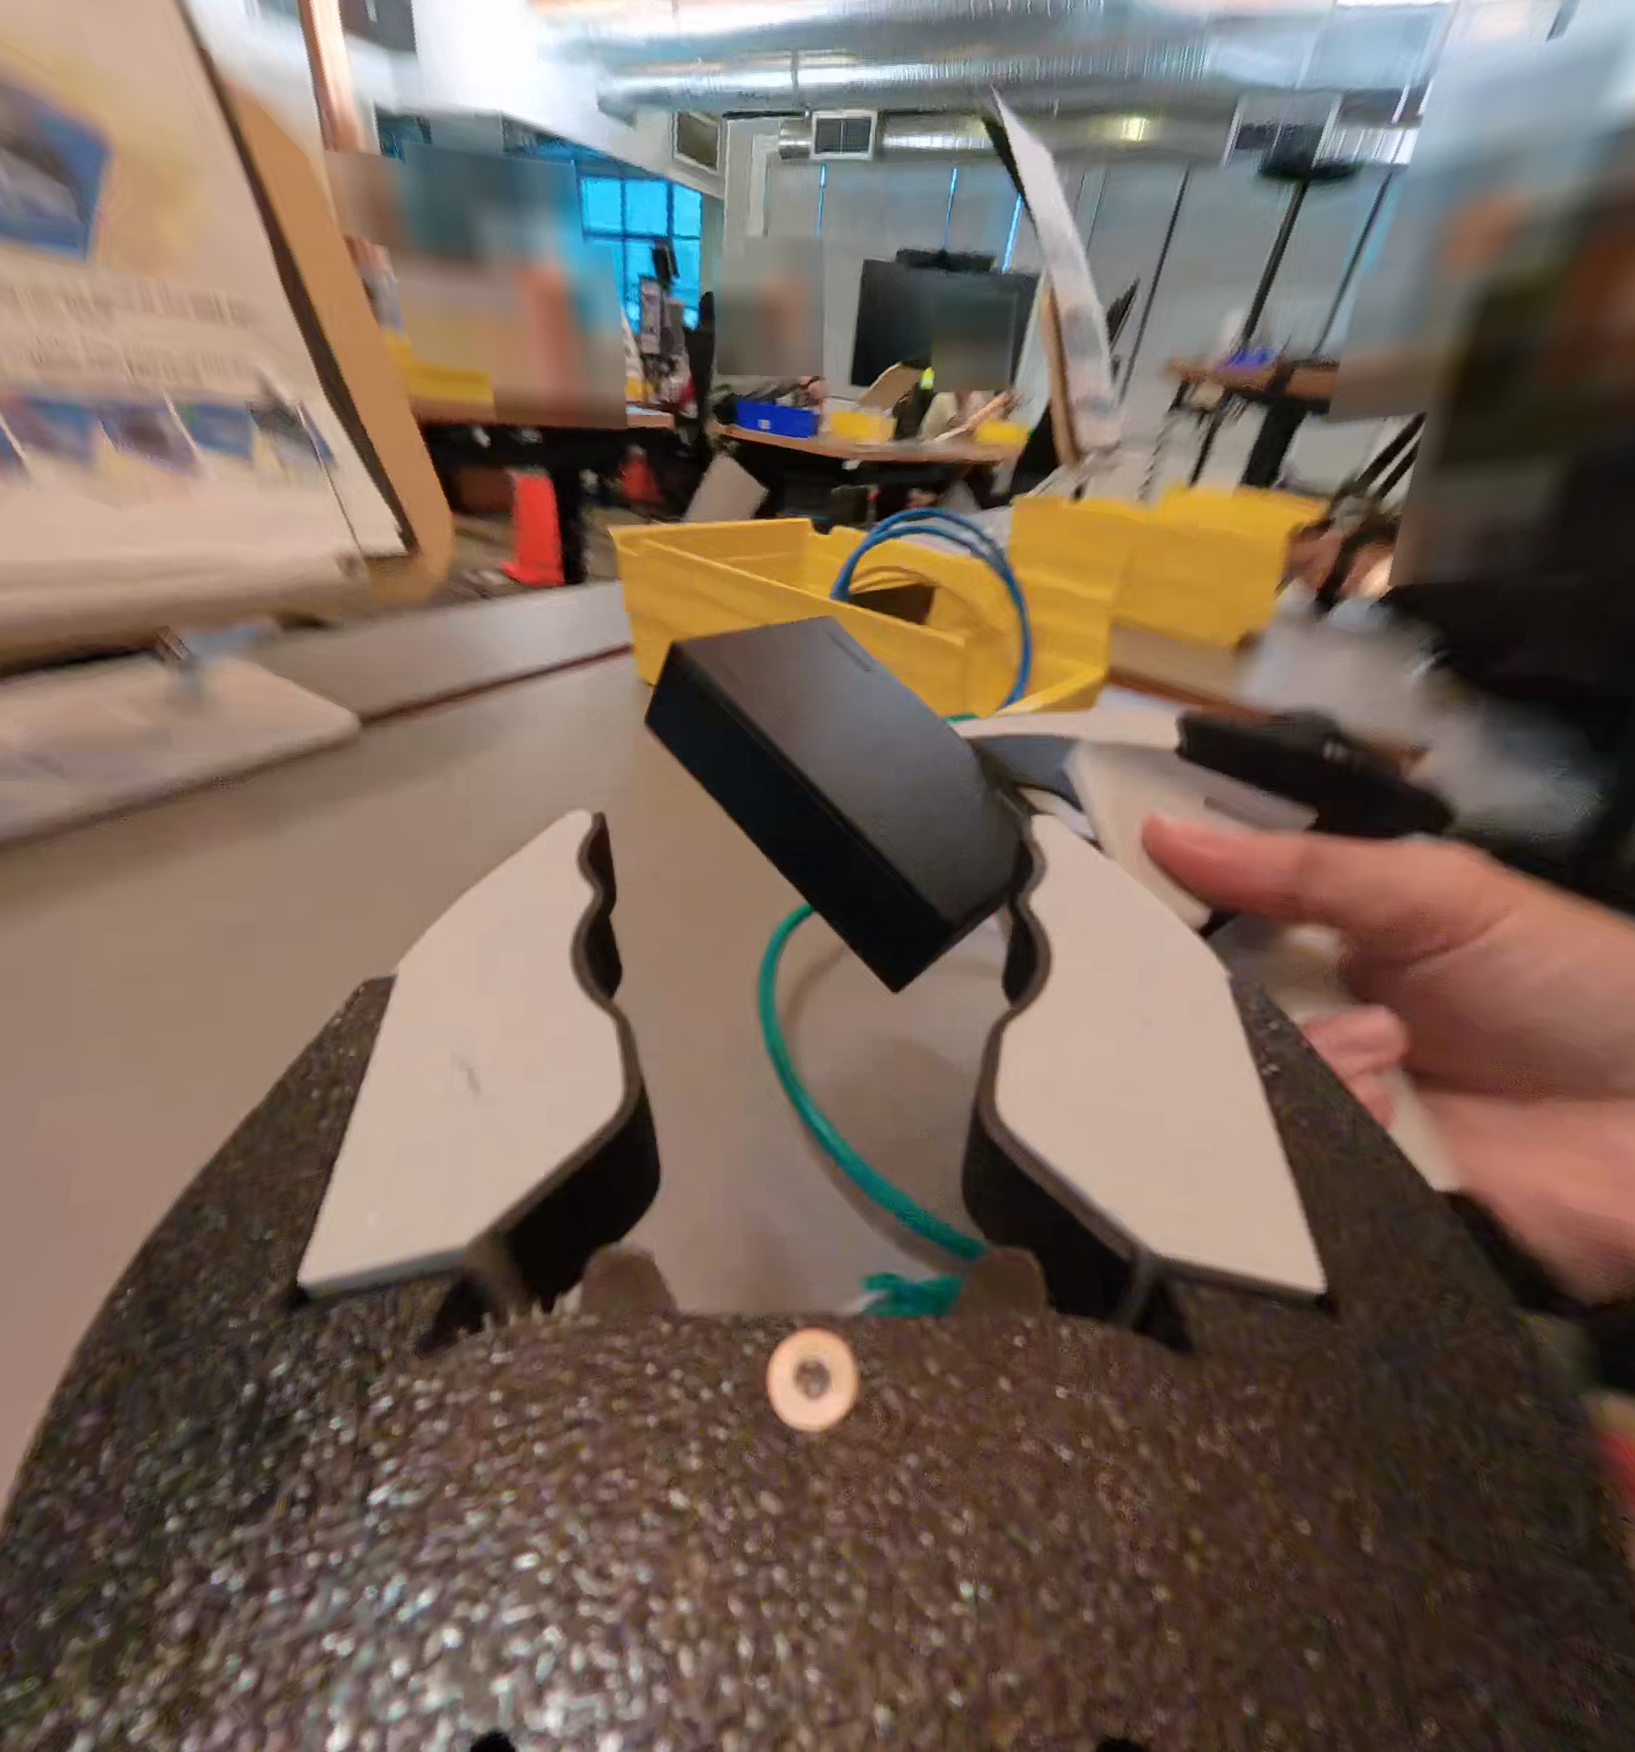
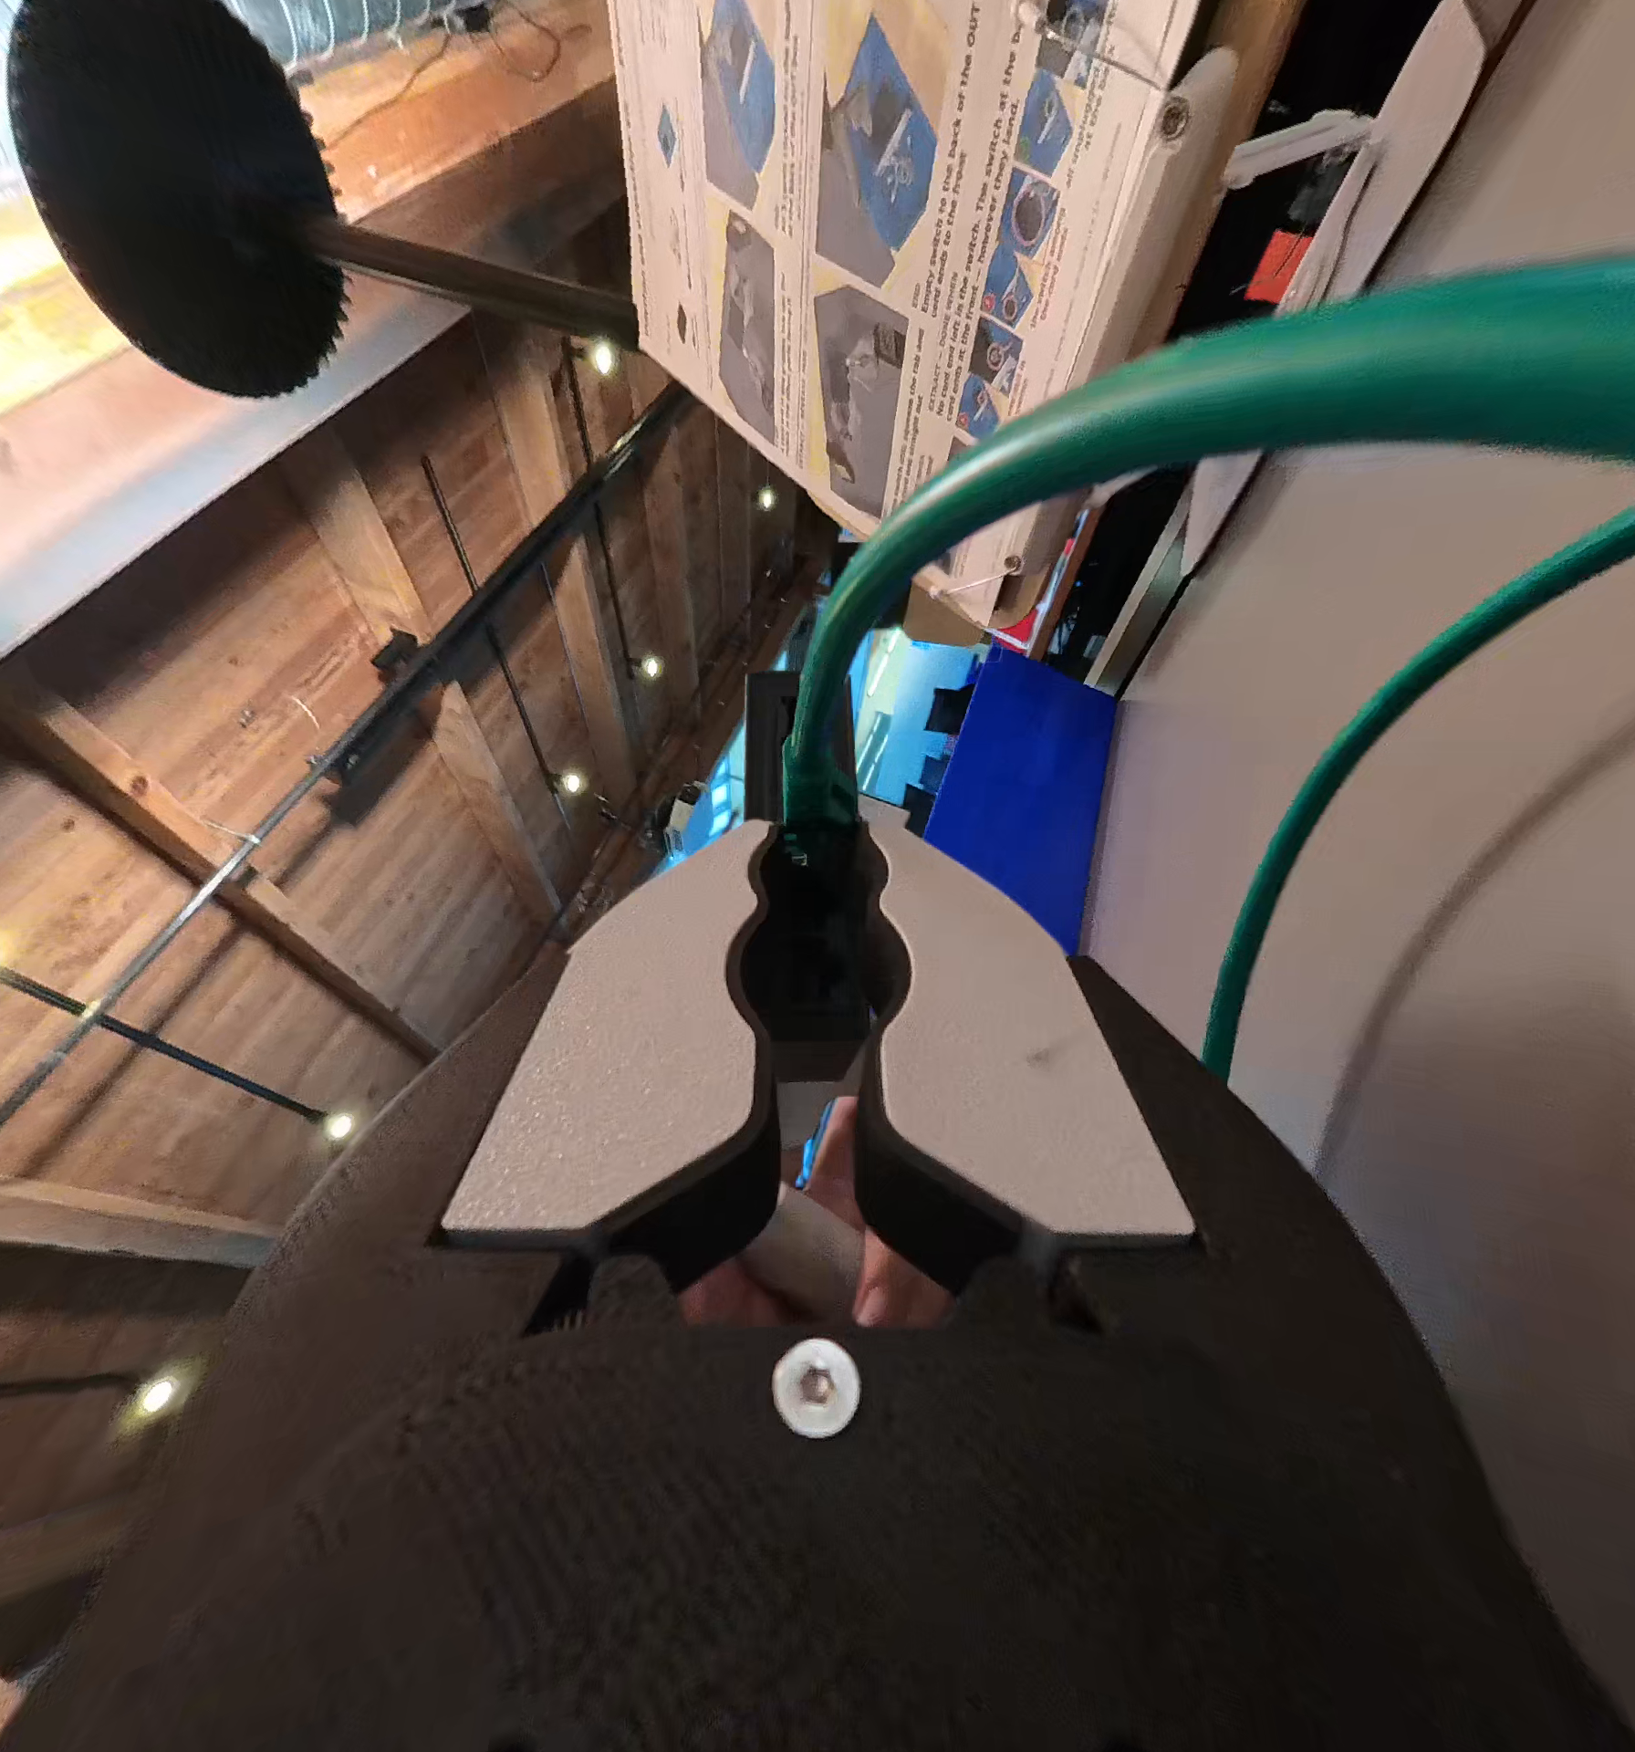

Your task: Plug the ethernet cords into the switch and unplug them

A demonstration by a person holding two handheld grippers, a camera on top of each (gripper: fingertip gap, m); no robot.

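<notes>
Left wrist view: left hand-held gripper [image 1: 814, 882] spread wide, nothing between its fingers; grey flat-faced pads with scalloped black inner edges, on a coarse speckled black body. Ahead, a matte black rectangular switch [image 1: 837, 796] tilted, raised off the grey surface [image 1: 226, 995] — its right end met the right hand-held gripper [image 1: 1060, 787], gripped by a person's hand [image 1: 1458, 1033]. A green ethernet cord [image 1: 795, 1071] looped beneath the switch; a blue ethernet cord [image 1: 984, 569] arched over yellow plastic bins [image 1: 747, 588] behind. A printed instruction sheet [image 1: 112, 313] leaned at left.

Right wrist view only: the frame rolled sideways, showing timber ceiling boards, spot lamps, and a round black disc on a pole [image 2: 169, 190]. The right gripper's jaws stood narrow, clamped on the dark switch edge, where the green cord's translucent plug boot [image 2: 818, 796] sat — whether fully seated could not be told.
</notes>
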